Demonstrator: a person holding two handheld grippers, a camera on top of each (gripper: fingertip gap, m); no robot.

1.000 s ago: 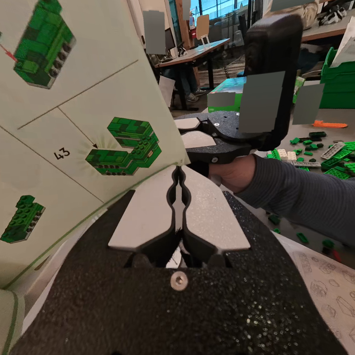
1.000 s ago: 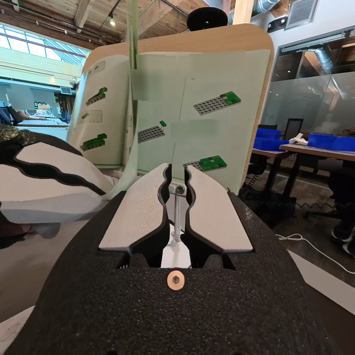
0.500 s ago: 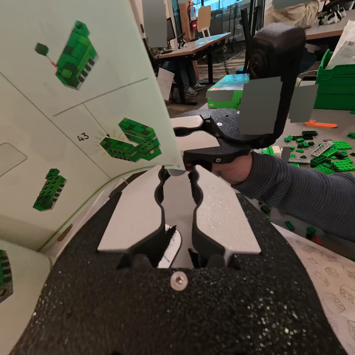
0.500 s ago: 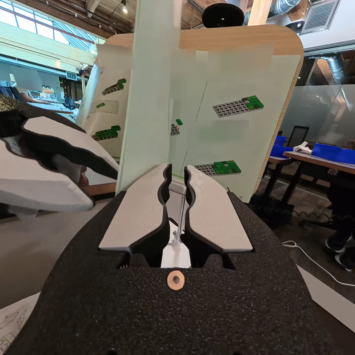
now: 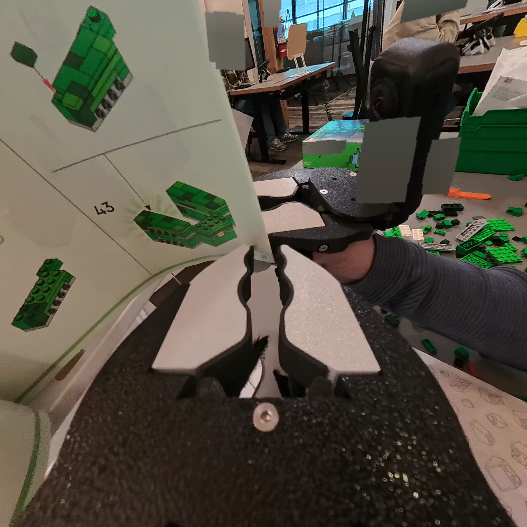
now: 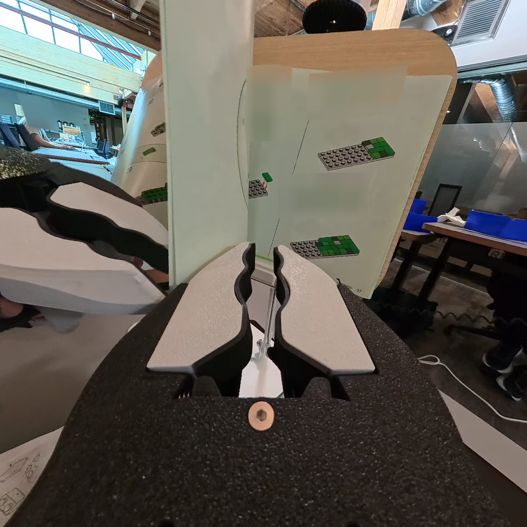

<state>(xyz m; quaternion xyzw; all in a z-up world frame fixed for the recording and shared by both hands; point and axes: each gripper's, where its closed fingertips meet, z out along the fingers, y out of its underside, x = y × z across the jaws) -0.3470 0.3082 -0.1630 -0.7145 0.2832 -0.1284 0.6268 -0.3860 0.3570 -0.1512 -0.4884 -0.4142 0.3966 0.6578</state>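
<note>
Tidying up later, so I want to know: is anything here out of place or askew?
Yes. One page of the instruction booklet on the wooden stand sticks up mid-turn, its corner between the fingers of the open left gripper. Loose green bricks lie scattered over the table, a few beside the sleeve.

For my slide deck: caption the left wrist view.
Left hand-held gripper, open, at the lifted instruction page's corner; right hand-held gripper and green bricks beyond.

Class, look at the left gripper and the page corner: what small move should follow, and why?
Probably close the left gripper on the pale green printed booklet page: its bottom corner sits between the parted fingertips, not yet pinched.
</note>
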